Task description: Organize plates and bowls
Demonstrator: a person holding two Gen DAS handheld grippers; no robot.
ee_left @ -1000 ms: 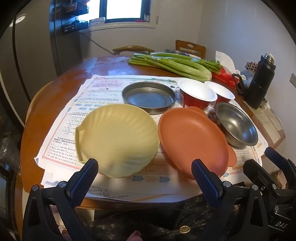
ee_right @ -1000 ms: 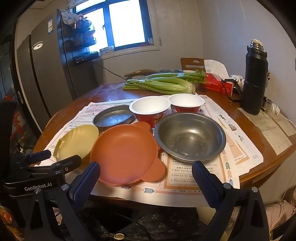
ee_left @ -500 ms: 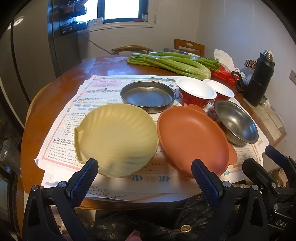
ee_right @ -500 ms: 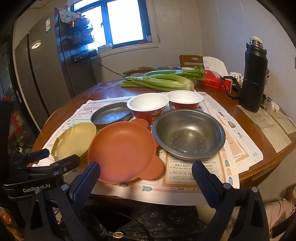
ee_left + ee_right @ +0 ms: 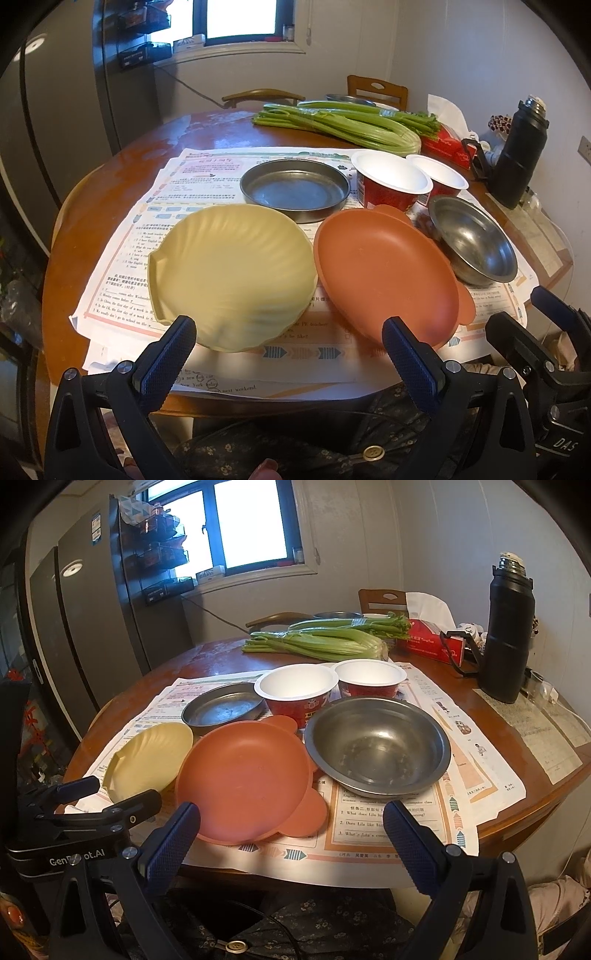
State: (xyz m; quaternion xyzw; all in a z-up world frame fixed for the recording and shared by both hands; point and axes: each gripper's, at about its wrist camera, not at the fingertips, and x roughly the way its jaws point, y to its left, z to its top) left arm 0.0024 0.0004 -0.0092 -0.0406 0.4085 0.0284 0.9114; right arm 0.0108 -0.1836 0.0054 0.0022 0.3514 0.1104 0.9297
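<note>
Left wrist view: left gripper (image 5: pixel 289 334), jaws apart and empty, hovers at the table (image 5: pixel 110 173) edge just before the yellow shell plate (image 5: pixel 231 275). Right of that plate, touching it, lies the orange plate (image 5: pixel 384 273); the right gripper (image 5: pixel 291 821), jaws likewise apart, faces it. Beyond the yellow shell plate sit the steel pan (image 5: pixel 295 188), two red-and-white paper bowls (image 5: pixel 391 181) and, right of the orange plate, the steel bowl (image 5: pixel 472 240); celery (image 5: pixel 343 122) lies farthest.

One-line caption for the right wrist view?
Open right gripper before an orange plate, steel bowl and yellow plate.
</note>
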